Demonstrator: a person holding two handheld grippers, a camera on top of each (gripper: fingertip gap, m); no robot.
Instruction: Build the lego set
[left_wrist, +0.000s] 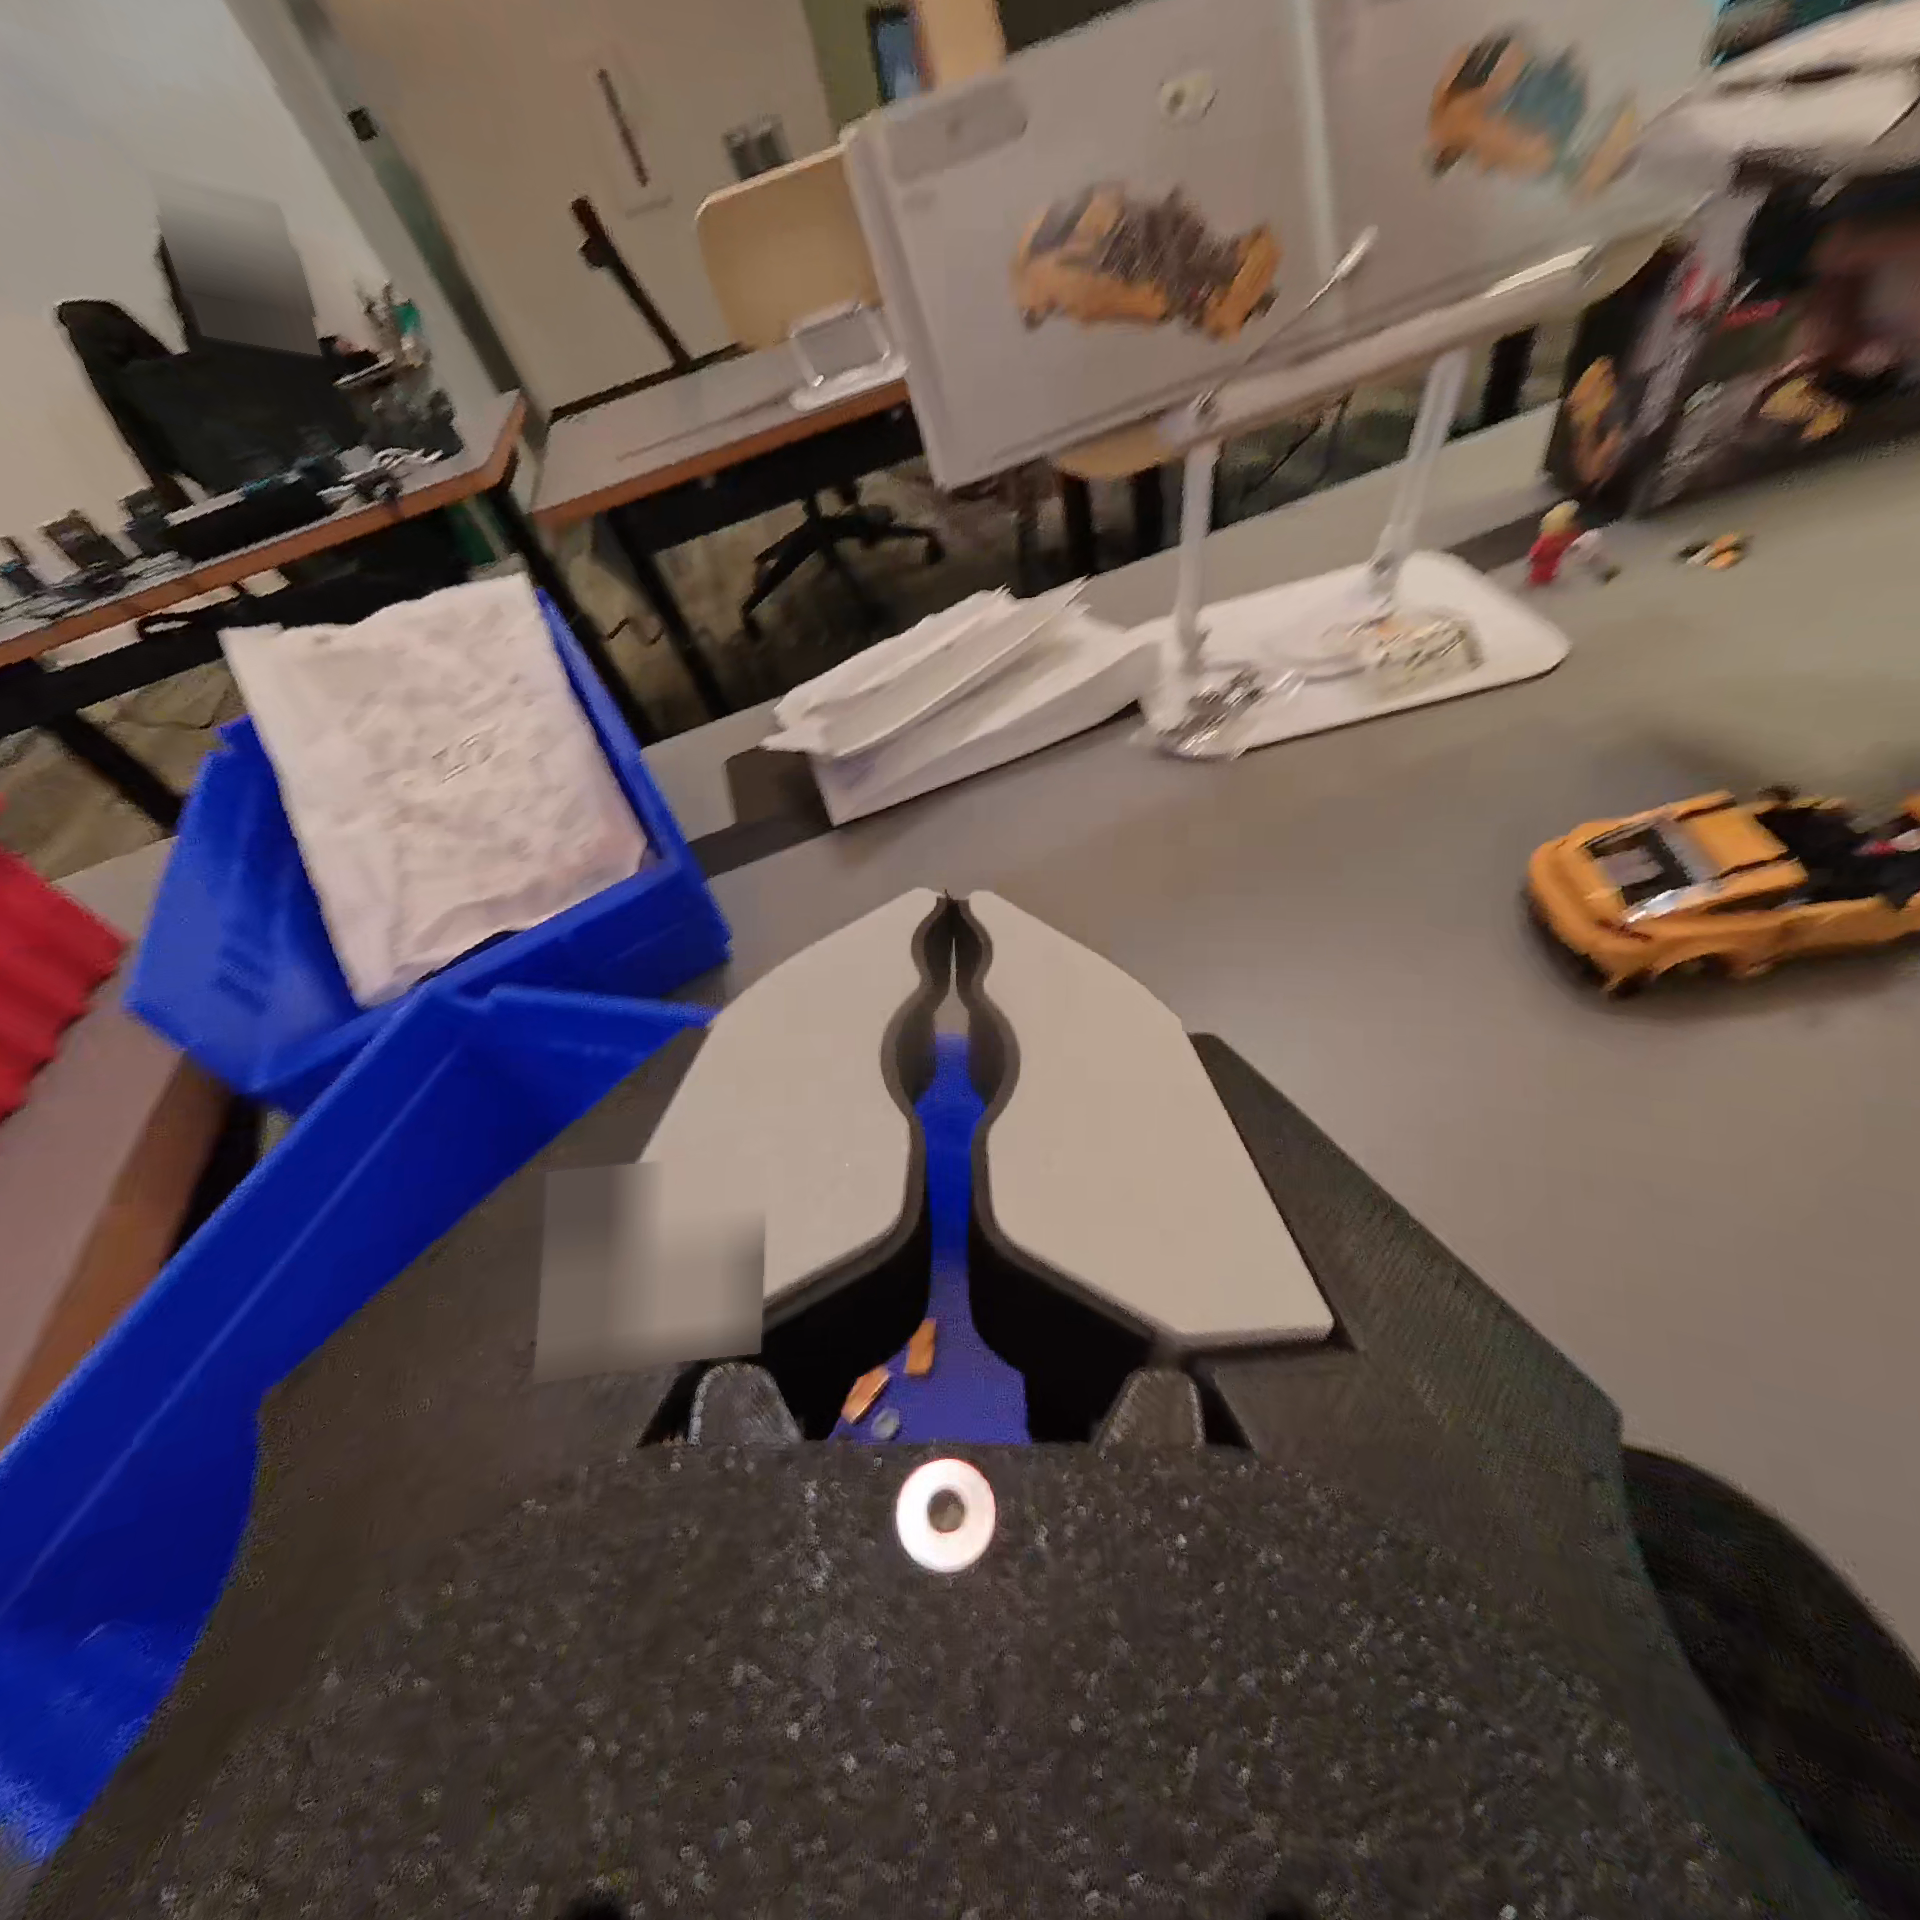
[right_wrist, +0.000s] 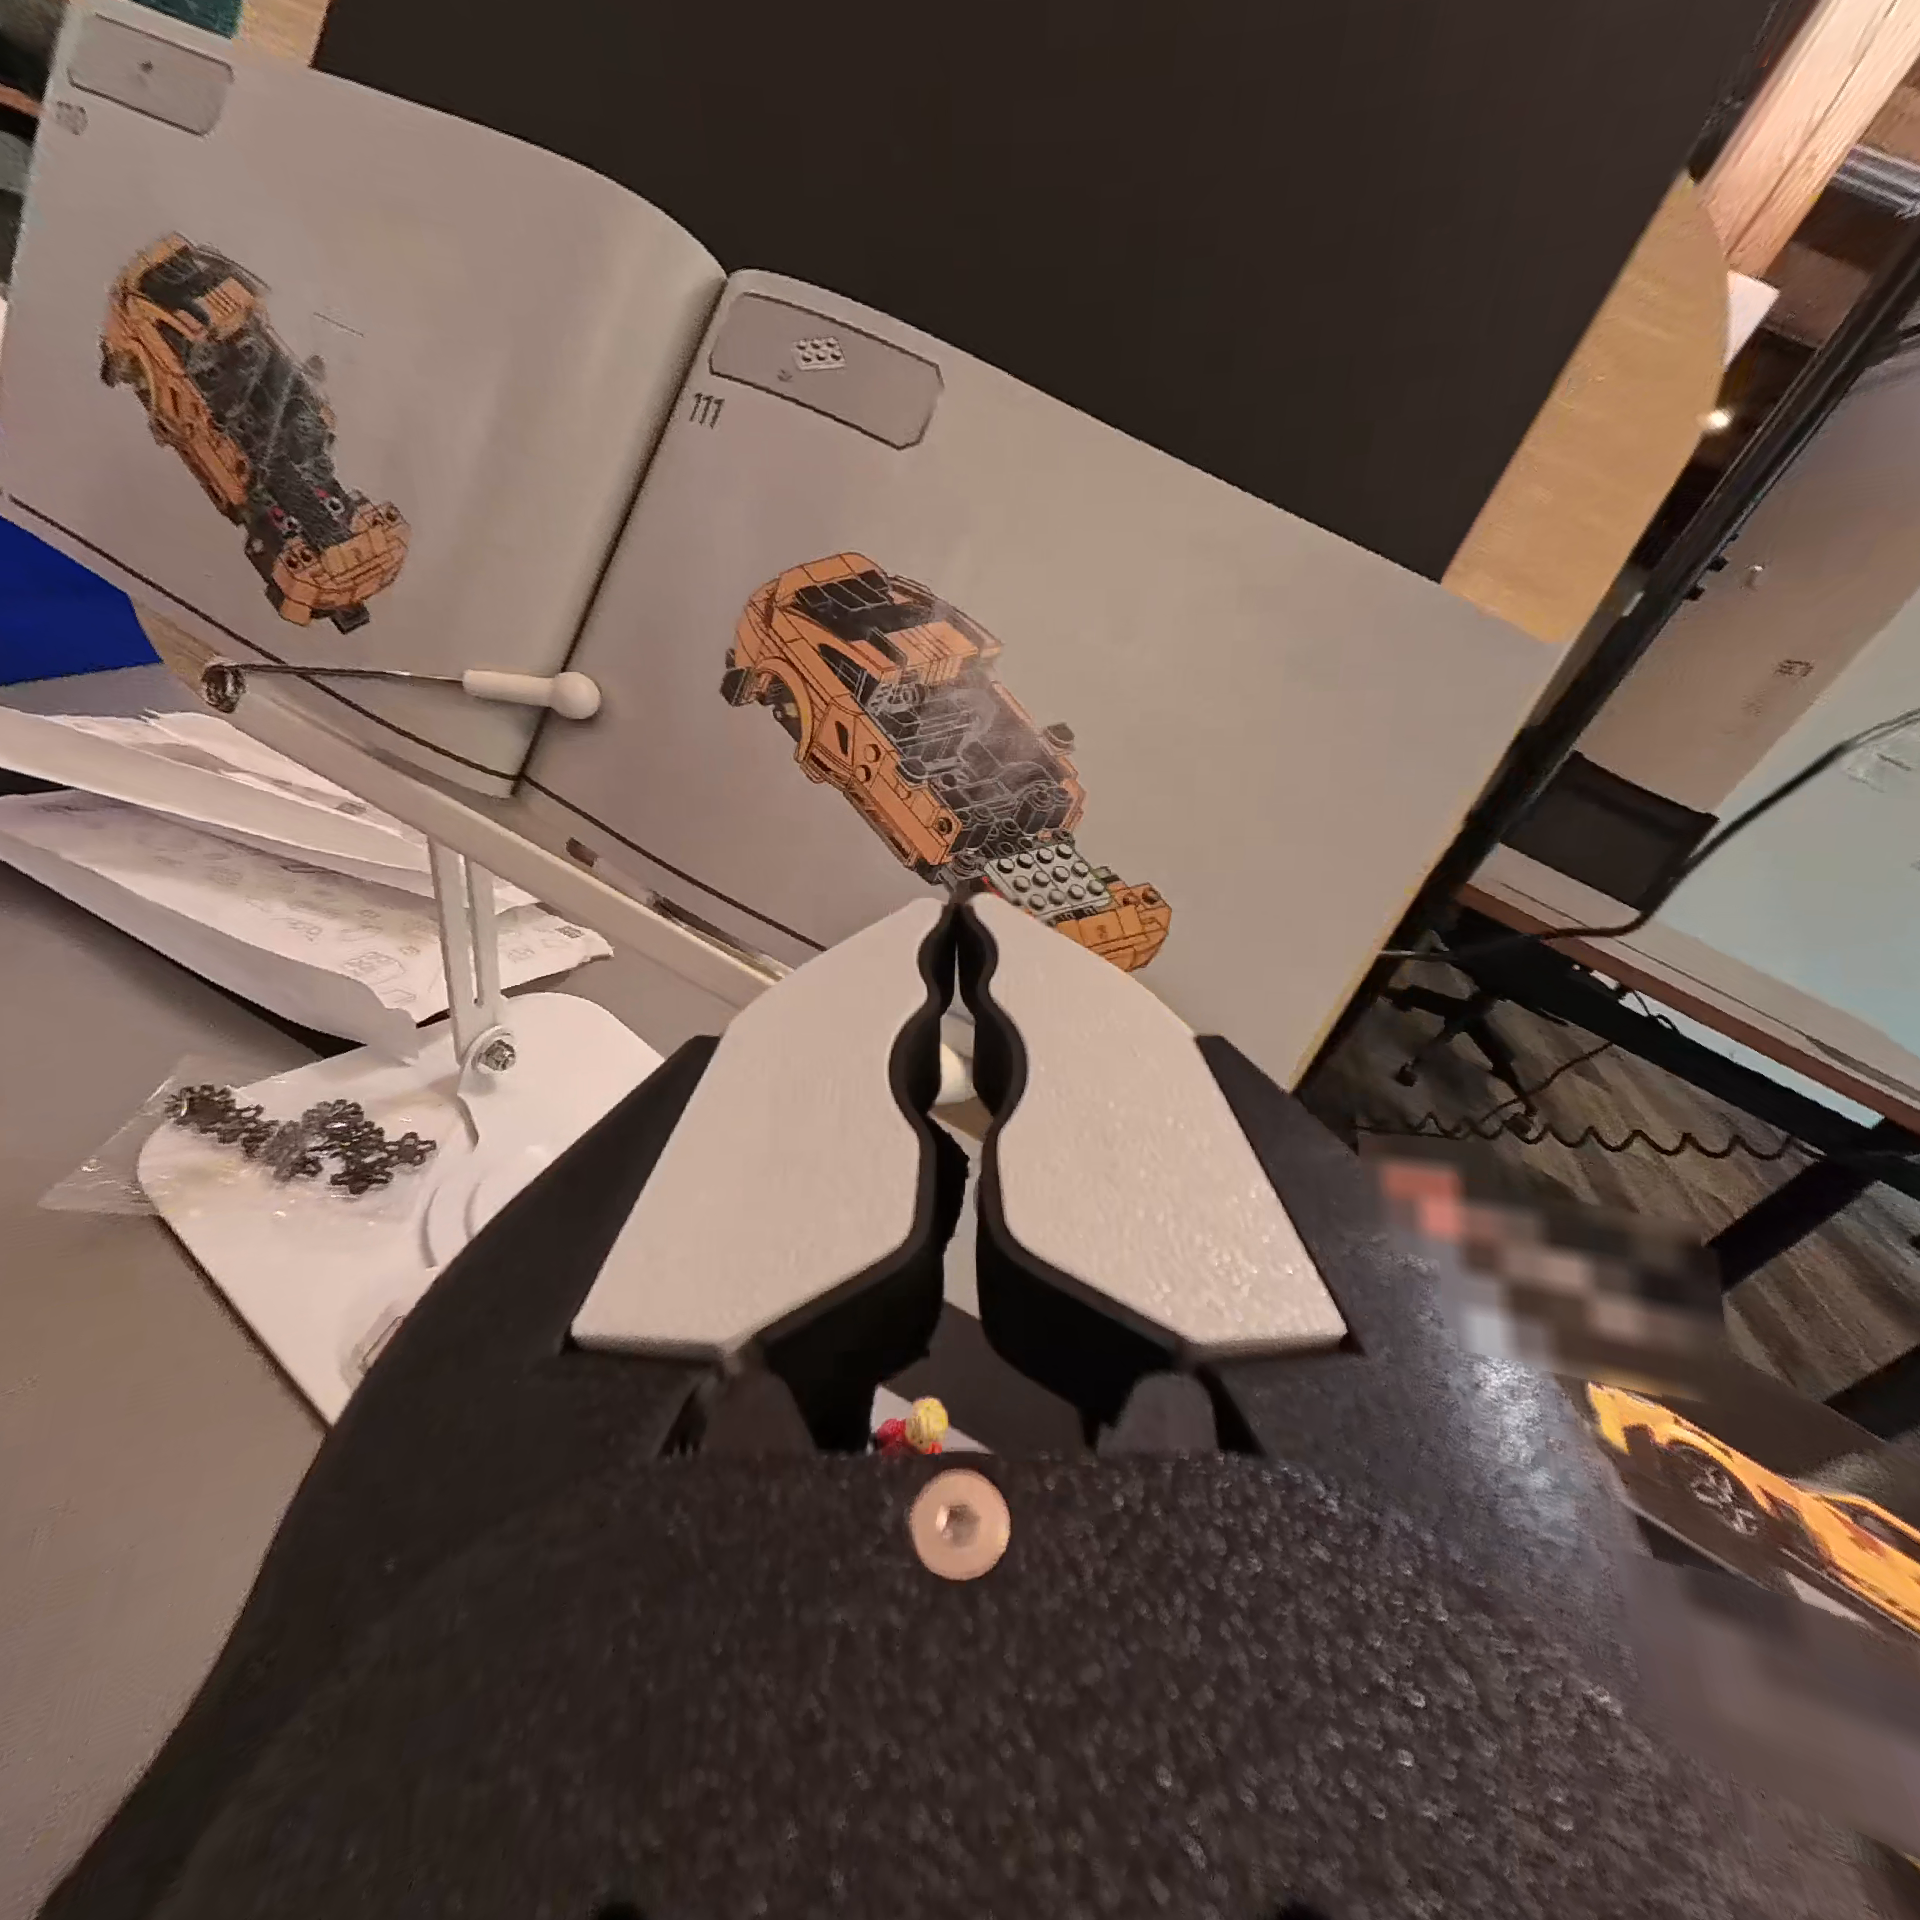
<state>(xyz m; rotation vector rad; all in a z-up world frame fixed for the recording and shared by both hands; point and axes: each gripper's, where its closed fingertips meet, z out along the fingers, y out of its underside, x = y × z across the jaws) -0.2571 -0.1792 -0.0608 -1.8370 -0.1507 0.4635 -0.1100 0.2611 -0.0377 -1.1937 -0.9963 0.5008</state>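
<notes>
In the left wrist view my left gripper (left_wrist: 951, 916) is shut, with nothing visible between its tips. It hovers over a blue bin (left_wrist: 312, 1247); small orange lego pieces (left_wrist: 894, 1371) on the bin floor show through the gap behind the fingers. The partly built orange lego car (left_wrist: 1725, 894) sits on the grey table, far to the gripper's right. In the right wrist view my right gripper (right_wrist: 956, 920) is shut and empty. It points at the open instruction booklet (right_wrist: 1143, 675) on a white stand. A small minifigure (right_wrist: 916, 1429) shows under the gripper.
A second blue bin (left_wrist: 623, 925) holds a crumpled white bag (left_wrist: 436, 779). A pile of white paper bags (left_wrist: 935, 675) lies by the stand's base (right_wrist: 312, 1278). A clear bag of black parts (right_wrist: 301, 1138) rests on that base. The lego box (right_wrist: 1745, 1507) is at the right. The tips of one gripper are about 45 cm away from the tips of the other. From the right gripper's tips to the small minifigure (right_wrist: 916, 1429) is close to 20 cm. The partly built orange lego car (left_wrist: 1725, 894) is about equally far from each gripper, around 30 cm.
</notes>
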